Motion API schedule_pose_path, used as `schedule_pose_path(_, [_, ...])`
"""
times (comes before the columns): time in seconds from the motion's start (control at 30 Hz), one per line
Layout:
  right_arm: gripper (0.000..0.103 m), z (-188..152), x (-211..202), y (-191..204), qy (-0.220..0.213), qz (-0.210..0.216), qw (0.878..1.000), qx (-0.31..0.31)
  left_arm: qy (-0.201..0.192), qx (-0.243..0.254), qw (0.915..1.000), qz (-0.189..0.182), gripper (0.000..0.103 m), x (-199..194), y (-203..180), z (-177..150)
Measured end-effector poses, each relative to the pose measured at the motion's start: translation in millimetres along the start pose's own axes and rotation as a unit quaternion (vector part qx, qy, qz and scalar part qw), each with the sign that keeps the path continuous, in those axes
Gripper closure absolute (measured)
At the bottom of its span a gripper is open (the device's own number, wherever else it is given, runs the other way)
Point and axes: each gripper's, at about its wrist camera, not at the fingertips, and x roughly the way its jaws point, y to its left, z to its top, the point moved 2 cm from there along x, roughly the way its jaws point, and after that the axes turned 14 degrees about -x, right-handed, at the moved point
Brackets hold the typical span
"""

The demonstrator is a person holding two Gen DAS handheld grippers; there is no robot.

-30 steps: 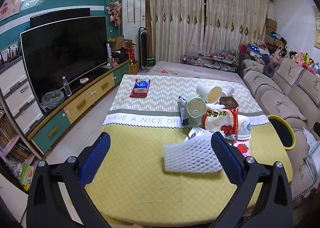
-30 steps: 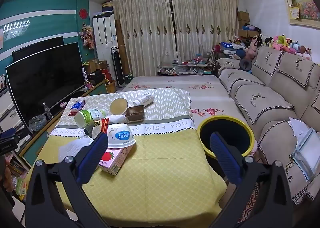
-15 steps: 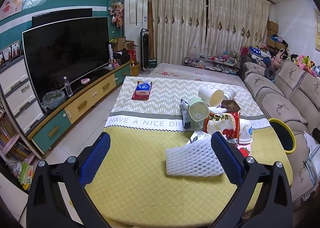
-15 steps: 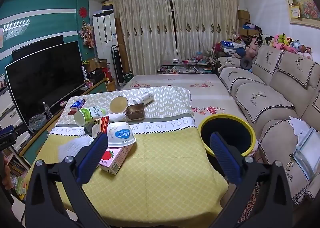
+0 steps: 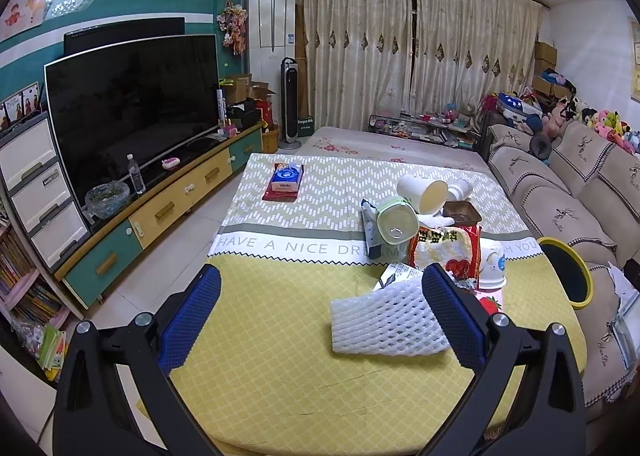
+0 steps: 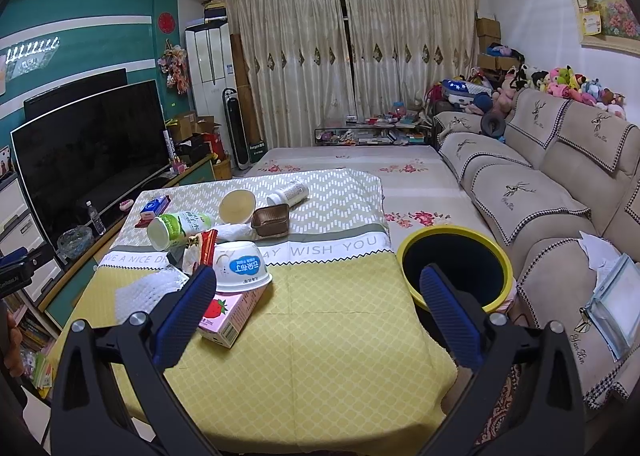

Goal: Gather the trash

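Trash sits in a heap on the table, nothing yet lifted, so I judge the task at its start, with the first pick to be chosen; left gripper hangs with jaws wide apart and empty, and so does the right gripper; landmark is the bin, yellow-rimmed, standing just off the table's edge toward the sofa; its inside is dark and I cannot tell whether anything is in it; foam net lies well apart from the bin on the table's near side, close ahead of the left gripper; bowl rests upside down on the milk carton, the heap's nearest pieces to the bin; snack bag, bottle, cup and brown tray lie farther off; cup and tray look empty; next move likely calls for closing on the net or the bowl, then carrying it over the bin.
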Motion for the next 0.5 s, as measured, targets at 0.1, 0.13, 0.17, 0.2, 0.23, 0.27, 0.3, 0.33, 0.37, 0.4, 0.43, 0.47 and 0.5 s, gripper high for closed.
schedule_pose_path(0.1, [0.006, -0.4, 0.6, 0.2, 0.001, 0.0, 1.0, 0.0, 0.001, 0.001, 1.0, -0.001, 0.004, 0.7, -0.4, 0.4])
schedule_pose_path(0.13, [0.006, -0.5, 0.6, 0.0, 0.001, 0.0, 1.0, 0.001, 0.0, 0.0, 1.0, -0.001, 0.004, 0.2, -0.5, 0.4])
schedule_pose_path(0.17, [0.006, -0.6, 0.7, 0.1, 0.0, -0.001, 1.0, 0.0, -0.001, 0.001, 1.0, -0.001, 0.004, -0.6, -0.6, 0.5])
schedule_pose_path(0.2, [0.006, -0.5, 1.0, 0.0, 0.001, -0.001, 1.0, 0.0, -0.001, 0.002, 1.0, -0.001, 0.004, -1.0, -0.9, 1.1])
schedule_pose_path(0.23, [0.006, -0.5, 1.4, 0.1, 0.002, -0.001, 1.0, 0.0, -0.002, 0.003, 1.0, -0.001, 0.004, -1.3, -1.3, 0.7])
schedule_pose_path(0.27, [0.006, -1.0, 0.9, 0.0, 0.001, 0.0, 1.0, 0.0, -0.002, 0.003, 1.0, -0.002, 0.004, -1.6, -1.2, 0.7])
schedule_pose_path(0.3, [0.006, -1.6, 0.9, 0.2, 0.0, 0.0, 1.0, 0.0, -0.001, 0.002, 1.0, -0.002, 0.004, -1.2, -1.0, 1.3])
schedule_pose_path(0.33, [0.006, -2.1, 0.9, -0.2, 0.001, 0.001, 1.0, 0.0, -0.001, 0.003, 1.0, -0.002, 0.004, -1.3, -1.3, 1.4])
schedule_pose_path(0.37, [0.006, -2.4, 0.6, -0.4, 0.001, 0.001, 1.0, 0.0, -0.002, 0.003, 1.0, -0.003, 0.004, -1.6, -1.4, 1.8])
schedule_pose_path(0.4, [0.006, -2.3, 0.9, -0.1, 0.001, 0.001, 1.0, 0.0, -0.001, 0.003, 1.0, -0.003, 0.004, -1.7, -1.5, 1.8])
schedule_pose_path(0.43, [0.006, -2.5, 0.7, 0.0, 0.002, 0.001, 1.0, 0.0, 0.0, 0.003, 1.0, -0.004, 0.004, -1.6, -1.5, 1.9])
schedule_pose_path(0.47, [0.006, -2.5, 0.9, 0.0, 0.001, 0.0, 1.0, 0.0, 0.0, 0.002, 1.0, -0.005, 0.004, -1.9, -1.5, 1.8])
schedule_pose_path(0.5, [0.006, -2.5, 0.9, -0.1, 0.001, 0.001, 1.0, 0.0, 0.0, 0.003, 1.0, -0.005, 0.004, -1.8, -1.7, 2.3])
